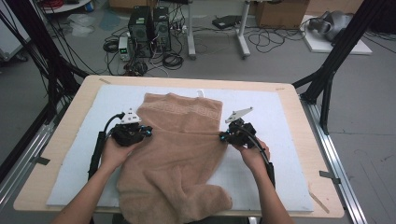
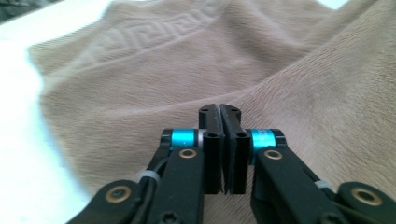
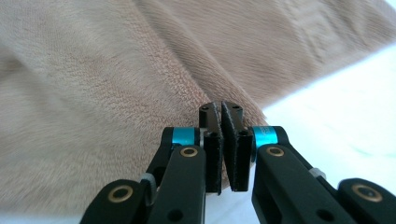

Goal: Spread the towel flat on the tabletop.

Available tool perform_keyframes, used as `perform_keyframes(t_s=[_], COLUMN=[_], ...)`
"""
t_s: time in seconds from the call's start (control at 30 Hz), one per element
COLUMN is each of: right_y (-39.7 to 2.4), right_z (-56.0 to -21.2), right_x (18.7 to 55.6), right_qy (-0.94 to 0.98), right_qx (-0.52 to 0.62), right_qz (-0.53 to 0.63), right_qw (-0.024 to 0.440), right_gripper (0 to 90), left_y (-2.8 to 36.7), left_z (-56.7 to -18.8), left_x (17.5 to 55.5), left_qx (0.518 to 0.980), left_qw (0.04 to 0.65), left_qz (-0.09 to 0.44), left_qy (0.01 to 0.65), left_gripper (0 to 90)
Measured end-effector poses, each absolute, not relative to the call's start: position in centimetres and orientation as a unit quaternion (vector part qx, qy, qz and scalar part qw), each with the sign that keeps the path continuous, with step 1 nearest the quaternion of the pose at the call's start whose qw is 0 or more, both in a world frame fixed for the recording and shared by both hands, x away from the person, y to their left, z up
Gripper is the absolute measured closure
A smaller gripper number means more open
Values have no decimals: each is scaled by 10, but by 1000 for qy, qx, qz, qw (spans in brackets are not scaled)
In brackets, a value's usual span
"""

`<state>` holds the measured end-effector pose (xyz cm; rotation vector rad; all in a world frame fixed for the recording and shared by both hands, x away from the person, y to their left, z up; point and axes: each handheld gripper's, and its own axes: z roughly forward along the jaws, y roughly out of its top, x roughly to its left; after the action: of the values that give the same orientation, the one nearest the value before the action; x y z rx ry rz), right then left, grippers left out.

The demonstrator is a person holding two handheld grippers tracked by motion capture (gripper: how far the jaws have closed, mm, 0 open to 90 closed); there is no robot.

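A tan towel with a key-pattern band lies lengthwise on the white mat. Its near end is bunched and hangs over the table's front edge. My left gripper sits at the towel's left edge and my right gripper at its right edge, about halfway along. In the left gripper view the jaws are closed together, and folds of the towel run up to their tips. In the right gripper view the jaws pinch the towel's edge where it meets the mat.
The mat covers most of a wooden table. Metal rails run along both sides of the table, and black frame struts rise at the back corners. Computers, cables and cardboard boxes stand on the floor beyond.
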<state>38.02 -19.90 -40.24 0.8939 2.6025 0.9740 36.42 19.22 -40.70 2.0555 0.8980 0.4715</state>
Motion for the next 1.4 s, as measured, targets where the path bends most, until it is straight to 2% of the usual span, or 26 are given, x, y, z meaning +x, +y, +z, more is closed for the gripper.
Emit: perform_keyframes(t_s=[0.07,0.13,0.3,0.57,0.7,0.77,0.8,0.87,0.93,0.97,1.0,1.03,1.1,1.23,1.4], right_y=[-202,-202,-199,-191,-185,-179,-173,-167,-161,-160,-161,-161,-160,-162,-186], right_z=[-405,-404,-390,-402,-413,-419,-424,-430,-436,-436,-436,-435,-434,-424,-403], right_x=[384,382,357,310,293,287,285,285,287,289,291,296,300,299,308], right_qy=[880,877,878,888,891,898,904,912,917,917,918,919,919,924,910], right_qx=[311,312,278,233,218,208,200,191,189,184,182,181,185,179,211], right_qz=[345,354,378,388,393,385,375,361,348,352,351,351,348,334,347], right_qw=[97,94,100,86,60,54,51,48,36,45,37,17,10,41,78], right_gripper=[823,732,614,532,489,480,478,487,598,681,822,841,852,858,858], left_y=[197,202,213,216,215,215,215,216,217,217,217,215,212,215,216], left_z=[-406,-403,-393,-406,-422,-433,-437,-440,-440,-440,-440,-439,-438,-426,-407], left_x=[363,358,332,280,266,264,264,264,267,267,268,268,268,274,293], left_qx=[815,821,830,844,865,879,883,878,876,875,875,875,875,858,845], left_qw=[417,416,418,427,397,373,366,377,381,381,381,380,375,398,405], left_qz=[176,173,174,155,145,134,129,122,117,116,115,119,131,148,175], left_qy=[362,351,325,285,271,266,265,267,274,276,275,275,276,290,302], left_gripper=[766,712,651,575,510,521,558,617,704,732,763,804,839,850,854])
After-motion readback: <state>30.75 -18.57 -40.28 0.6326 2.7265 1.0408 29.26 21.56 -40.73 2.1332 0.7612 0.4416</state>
